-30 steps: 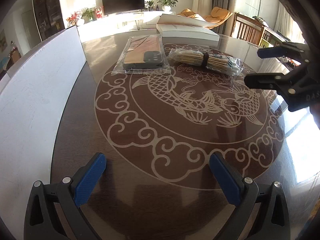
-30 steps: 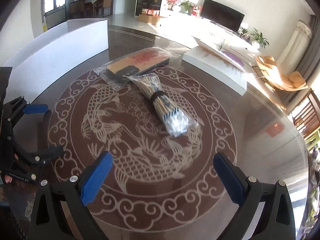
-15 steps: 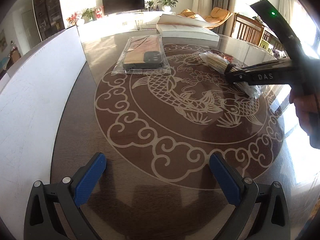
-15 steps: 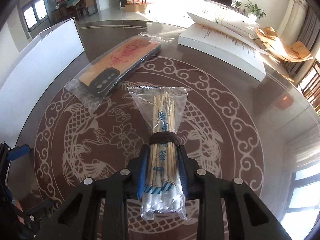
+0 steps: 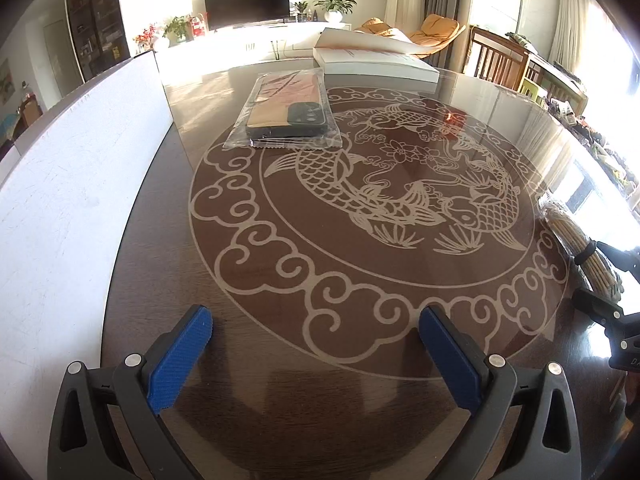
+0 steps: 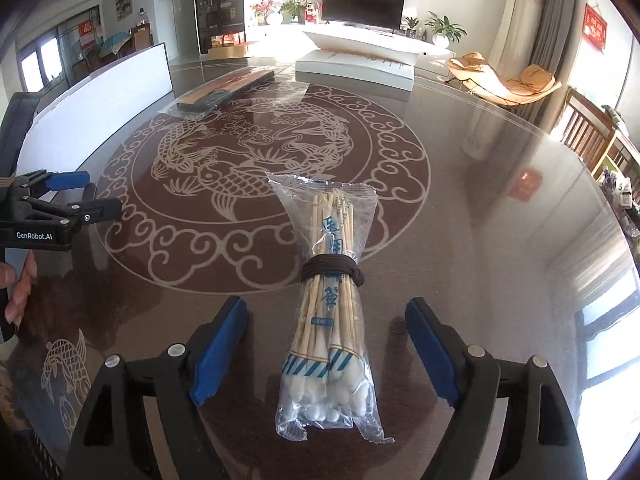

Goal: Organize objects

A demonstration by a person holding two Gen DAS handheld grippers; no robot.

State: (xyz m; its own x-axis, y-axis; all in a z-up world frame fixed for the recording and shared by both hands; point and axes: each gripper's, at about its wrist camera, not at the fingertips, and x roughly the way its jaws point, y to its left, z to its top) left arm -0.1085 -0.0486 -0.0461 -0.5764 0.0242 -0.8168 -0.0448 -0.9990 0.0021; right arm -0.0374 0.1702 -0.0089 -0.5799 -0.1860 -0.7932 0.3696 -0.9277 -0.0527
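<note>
A clear bag of cotton swabs (image 6: 330, 304), tied with a dark band, lies on the glass tabletop (image 6: 480, 240) between the fingers of my right gripper (image 6: 326, 344). Those jaws are opening and the pads stand clear of the bag on both sides. In the left wrist view the bag (image 5: 580, 248) shows at the right edge, with the right gripper (image 5: 600, 276) around it. A phone case in a plastic sleeve (image 5: 288, 114) lies at the far side of the fish pattern. My left gripper (image 5: 316, 352) hovers open over the near table, holding nothing.
A long white box wall (image 5: 72, 200) runs along the table's left side. A flat white box (image 5: 372, 60) sits at the far edge. A person's fingers (image 6: 18, 292) hold the left gripper's handle. Wooden chairs (image 6: 588, 136) stand to the right.
The right gripper closed on the swab bag in the middle of the table, carried it to the near right edge, and has spread its jaws off it. The left gripper stayed still.
</note>
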